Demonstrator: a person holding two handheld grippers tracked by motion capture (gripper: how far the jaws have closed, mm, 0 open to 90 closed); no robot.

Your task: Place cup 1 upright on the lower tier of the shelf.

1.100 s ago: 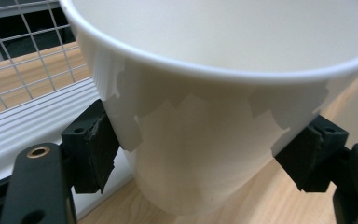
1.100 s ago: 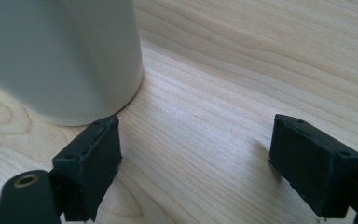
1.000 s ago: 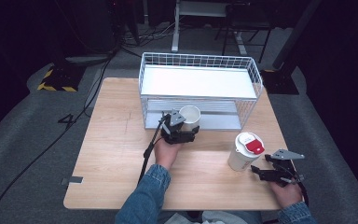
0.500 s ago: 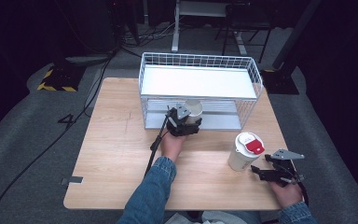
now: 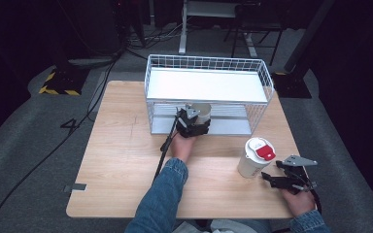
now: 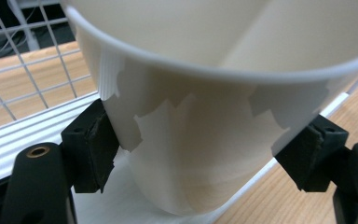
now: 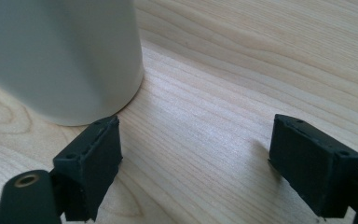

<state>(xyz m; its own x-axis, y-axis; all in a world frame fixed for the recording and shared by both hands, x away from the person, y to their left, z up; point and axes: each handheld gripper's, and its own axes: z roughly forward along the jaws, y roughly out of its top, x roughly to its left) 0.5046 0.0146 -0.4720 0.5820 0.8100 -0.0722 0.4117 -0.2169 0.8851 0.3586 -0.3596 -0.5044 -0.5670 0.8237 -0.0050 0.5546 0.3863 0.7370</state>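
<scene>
My left gripper (image 5: 194, 124) is shut on a white paper cup (image 5: 203, 110), open at the top, at the front opening of the white wire rack (image 5: 267, 77). In the left gripper view the pads (image 6: 95, 151) press both sides of the cup (image 6: 205, 116), whose base is over the front edge of the rack's white lower shelf (image 6: 42, 128). A second white cup with a red-marked lid (image 5: 255, 156) stands on the table at the right. My right gripper (image 5: 268, 177) lies just right of it, open, with bare wood between its jaws (image 7: 196, 158). That cup's wall (image 7: 60, 60) is beside the left jaw.
The rack has a white upper shelf (image 5: 204, 85) over the lower one and stands at the far middle of the wooden table (image 5: 121, 160). A cable (image 5: 162, 150) trails from the left gripper along the forearm. Dark floor with cables surrounds the table.
The left hand has carried the cup forward and slightly down, from in front of the rack to its lower shelf opening. The right gripper and the lidded cup have stayed put.
</scene>
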